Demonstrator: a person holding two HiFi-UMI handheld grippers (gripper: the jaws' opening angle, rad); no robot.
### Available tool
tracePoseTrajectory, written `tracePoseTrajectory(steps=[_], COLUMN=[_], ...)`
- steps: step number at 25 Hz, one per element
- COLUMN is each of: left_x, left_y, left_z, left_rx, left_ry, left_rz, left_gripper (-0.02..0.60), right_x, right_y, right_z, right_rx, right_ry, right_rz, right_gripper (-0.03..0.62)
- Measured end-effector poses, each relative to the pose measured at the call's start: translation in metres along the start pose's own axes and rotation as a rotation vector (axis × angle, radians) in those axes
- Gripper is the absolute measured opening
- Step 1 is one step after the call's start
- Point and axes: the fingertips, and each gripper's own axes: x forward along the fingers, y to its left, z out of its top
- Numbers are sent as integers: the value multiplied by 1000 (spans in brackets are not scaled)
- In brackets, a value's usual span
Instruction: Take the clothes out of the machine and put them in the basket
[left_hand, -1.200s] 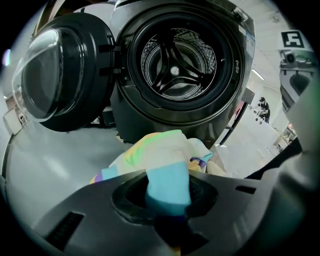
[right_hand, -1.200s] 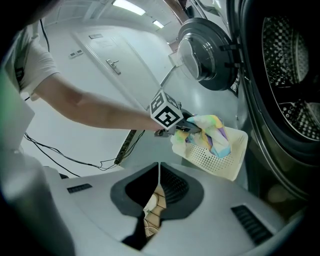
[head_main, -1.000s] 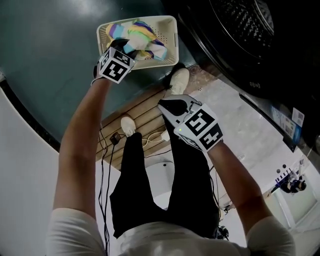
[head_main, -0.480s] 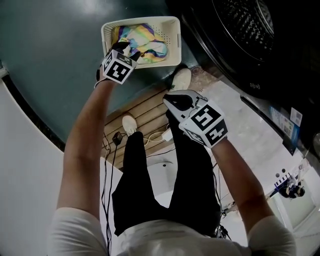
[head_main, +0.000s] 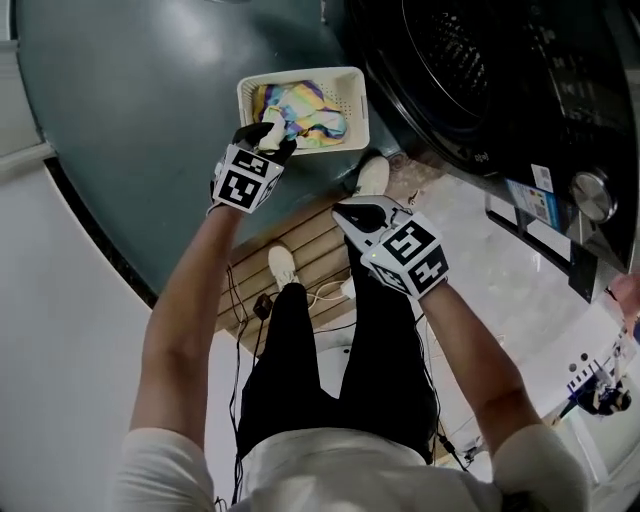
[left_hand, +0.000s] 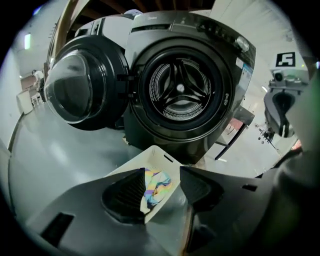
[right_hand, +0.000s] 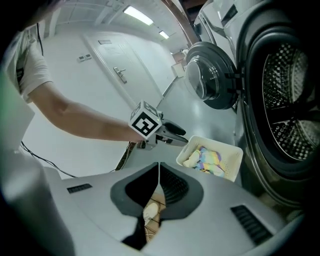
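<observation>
The white basket (head_main: 352, 98) stands on the grey floor in front of the machine, holding multicoloured clothes (head_main: 300, 103). My left gripper (head_main: 268, 134) hovers above the basket's near rim. Its jaws have just been opening and stand open with nothing between them. Through the gap the left gripper view shows the basket (left_hand: 150, 157) and clothes (left_hand: 157, 185) below. My right gripper (head_main: 350, 210) hangs nearer the person, jaws shut and empty (right_hand: 159, 165). The black washing machine's drum (left_hand: 180, 90) looks empty, and its round door (left_hand: 75, 87) is swung open to the left.
The person's legs and white shoes (head_main: 372, 175) stand on wooden slats (head_main: 310, 235) with cables beside them. The machine's front panel with a knob (head_main: 590, 195) is on the right. A white wall with a door (right_hand: 117, 60) lies beyond the grey floor.
My left gripper has lifted off the clothes in the basket and opened. Both grippers have risen, and the head view now takes in more of the machine.
</observation>
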Motion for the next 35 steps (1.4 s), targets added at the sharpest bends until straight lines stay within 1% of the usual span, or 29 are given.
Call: tracePoseTrajectory(steps=[3,5,9,11,14,17,20,25,27,29,32,35], left_x=[-45,-75,-132,-161,-205,-249,-292,-357,-381,-401,-423,-439], left_y=[-21,-37,-63,-76,-96,-120,-147,-181,-197,-211,-227,-241], left_z=[16,24,42,51,69,84,96,102,101,101,98,91], left_rx=[-22,-14,6,13,22,18,31,34,46,38,1,-6], left_ry=[-48,-74,-110,-128,-176,-222,-260,-315,-336,-356,-363,-358], left_rz=[-16,-29,-48,-49,-56,-64,-79,-92,-101,-115,-130,-140], left_gripper=[206,197,180,160,153,119,81,38,33,25,0,-2], right_x=[-14,-25,-50,-64,-86,-109,-131,-158,-169,-180,-197,-213], right_y=[25,40,66,79,98,121,145,185,200,212,227,241], right_z=[8,14,29,33,41,49,58,63,62,62,62,56], right_rx=[55,75,62,52,33,9,-9,-47,-54,-56,-66,-74], right_ry=[-41,-70,-119,-133,-151,-181,-224,-256,-272,-295,-329,-371], right_rz=[25,27,-7,-17,-34,-54,-69,-77,-84,-97,-115,-131], right_gripper=[11,11,11,11,9,9,9,9,9,9,9,9])
